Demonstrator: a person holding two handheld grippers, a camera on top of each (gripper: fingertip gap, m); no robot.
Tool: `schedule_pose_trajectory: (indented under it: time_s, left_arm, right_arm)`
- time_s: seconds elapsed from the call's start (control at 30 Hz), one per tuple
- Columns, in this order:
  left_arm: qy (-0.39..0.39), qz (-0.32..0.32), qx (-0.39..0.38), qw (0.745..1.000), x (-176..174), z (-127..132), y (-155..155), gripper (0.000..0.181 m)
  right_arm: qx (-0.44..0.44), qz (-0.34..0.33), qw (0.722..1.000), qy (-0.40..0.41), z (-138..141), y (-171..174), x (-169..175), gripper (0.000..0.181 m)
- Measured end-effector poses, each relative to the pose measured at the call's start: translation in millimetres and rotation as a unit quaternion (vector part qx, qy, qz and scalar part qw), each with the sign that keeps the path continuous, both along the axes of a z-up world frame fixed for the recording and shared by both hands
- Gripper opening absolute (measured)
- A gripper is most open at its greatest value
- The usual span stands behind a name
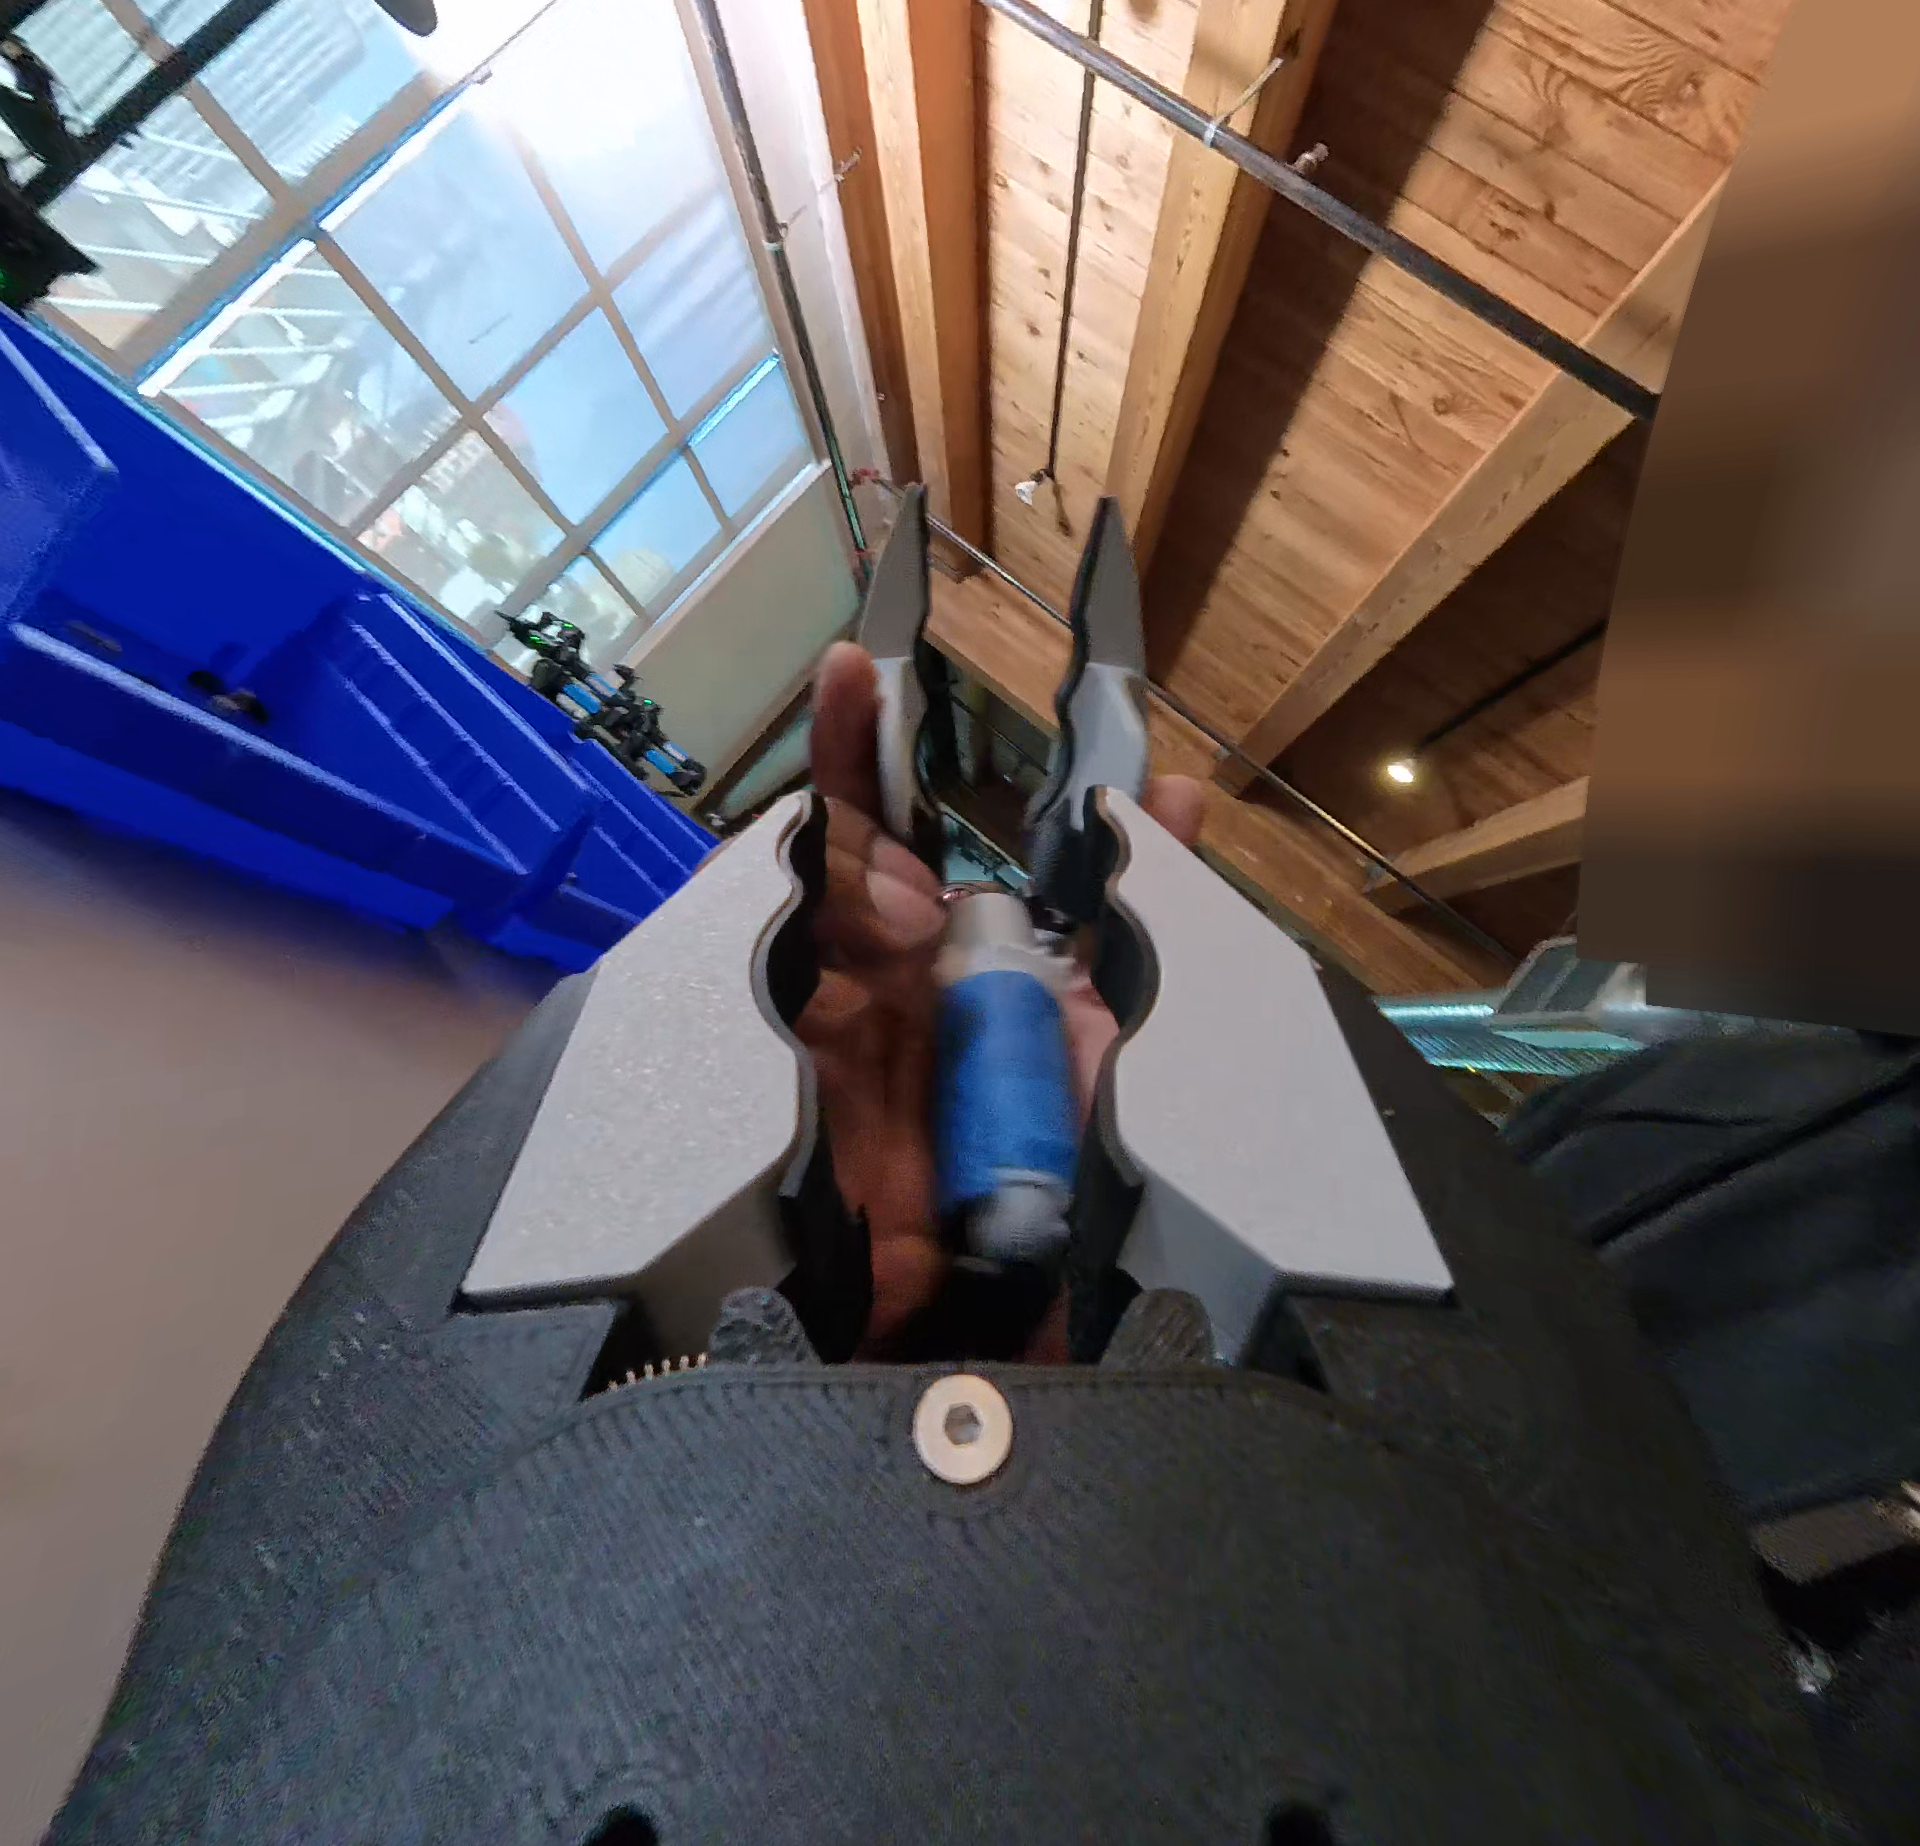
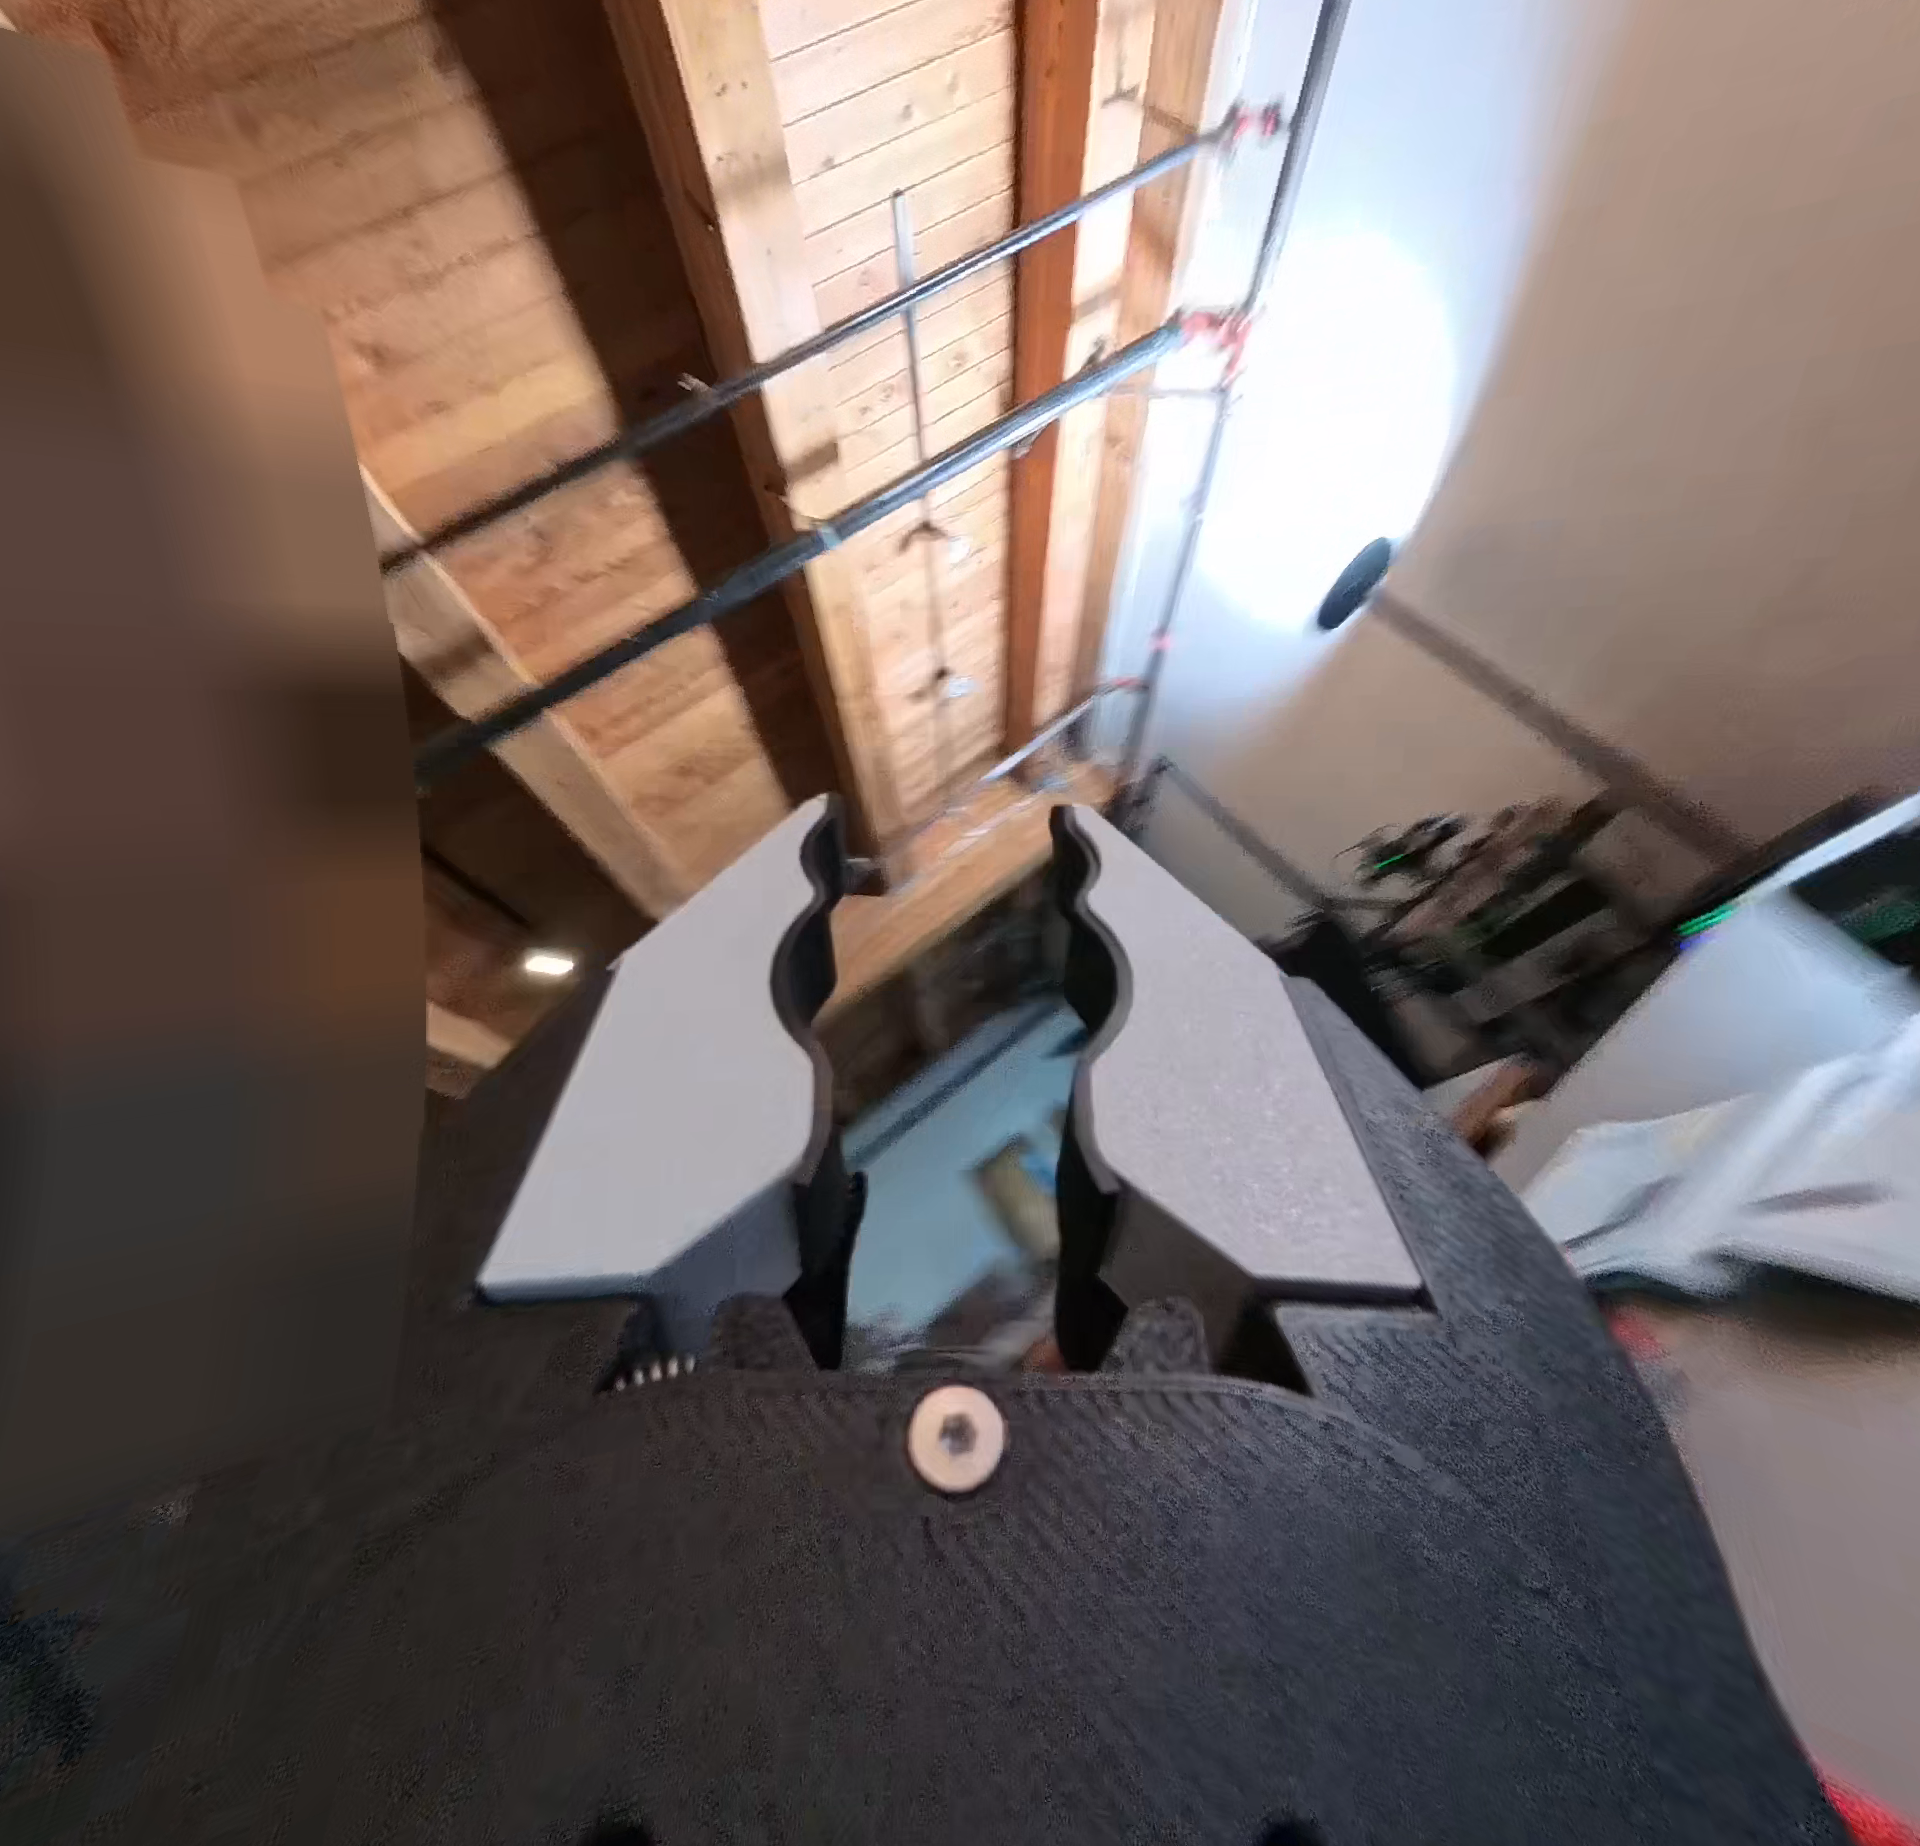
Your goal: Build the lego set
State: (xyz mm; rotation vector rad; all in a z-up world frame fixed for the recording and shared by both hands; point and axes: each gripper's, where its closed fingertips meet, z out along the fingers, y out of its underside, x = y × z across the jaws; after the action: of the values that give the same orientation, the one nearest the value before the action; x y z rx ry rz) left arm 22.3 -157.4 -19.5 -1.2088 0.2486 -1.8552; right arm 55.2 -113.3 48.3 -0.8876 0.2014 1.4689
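Both grippers are tipped up toward the wooden ceiling (image 1: pixel 1299 269), so no lego shows in either view — where the set lies cannot be told from here; the left gripper (image 1: pixel 956 820) has its grey fingers (image 1: pixel 665 1048) parted with nothing pinched between them, though seen through the gap sits the other gripper (image 1: pixel 1003 591), also spread, its blue-and-grey handle (image 1: pixel 1003 1079) held in a hand (image 1: pixel 862 923); the right gripper (image 2: pixel 940 830) in its own view stands open too, its fingers (image 2: pixel 1195 1100) apart and empty, with only blurred floor and clutter beyond; blue bins (image 1: pixel 312 716) lie to the left beside the window (image 1: pixel 416 269). The step in hand, as I judge it, is no more than getting set — bringing both tools down to the work surface; to do it well, lower the wrists until the bricks come into view before closing on anything, keep the jaws open on the way down, and keep the two tools from knocking each other, since they are close; the motion blur in the right wrist view suggests slowing before any reach.
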Motion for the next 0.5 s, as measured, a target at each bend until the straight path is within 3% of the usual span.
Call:
schedule_pose_trajectory:
  time_s: [0.1,0.17,0.23,0.3,0.37,0.43,0.5]
  left_arm:
    - [0.065,0.025,0.046,0.996,2.2,-2.9,14.3,0.06]
    - [0.123,0.072,0.067,0.987,-9.2,-6.1,41.0,0.064]
    - [0.227,0.119,0.1,0.961,-23.0,-17.2,73.7,0.066]
    - [0.365,0.154,0.138,0.908,-37.9,-38.4,110.3,0.074]
    - [0.489,0.174,0.169,0.838,-57.8,-58.1,146.4,0.083]
    - [0.572,0.181,0.201,0.774,-77.4,-64.5,177.9,0.084]
    - [0.626,0.157,0.237,0.726,-85.0,-66.1,200.0,0.084]
  right_arm:
    - [0.015,-0.067,0.995,-0.078,-5.8,25.3,24.4,0.038]
    - [0.005,-0.066,0.983,-0.174,-20.4,46.8,27.1,0.039]
    - [-0.01,-0.044,0.96,-0.276,-43.1,68.2,24.7,0.041]
    - [-0.015,-0.033,0.93,-0.365,-66.6,88.0,26.4,0.041]
    - [-0.013,-0.006,0.9,-0.435,-87.5,103.4,26.8,0.04]
    - [-0.005,0.021,0.879,-0.476,-102.1,113.4,29.4,0.039]
    - [-0.005,0.048,0.871,-0.488,-114.9,118.2,32.2,0.039]
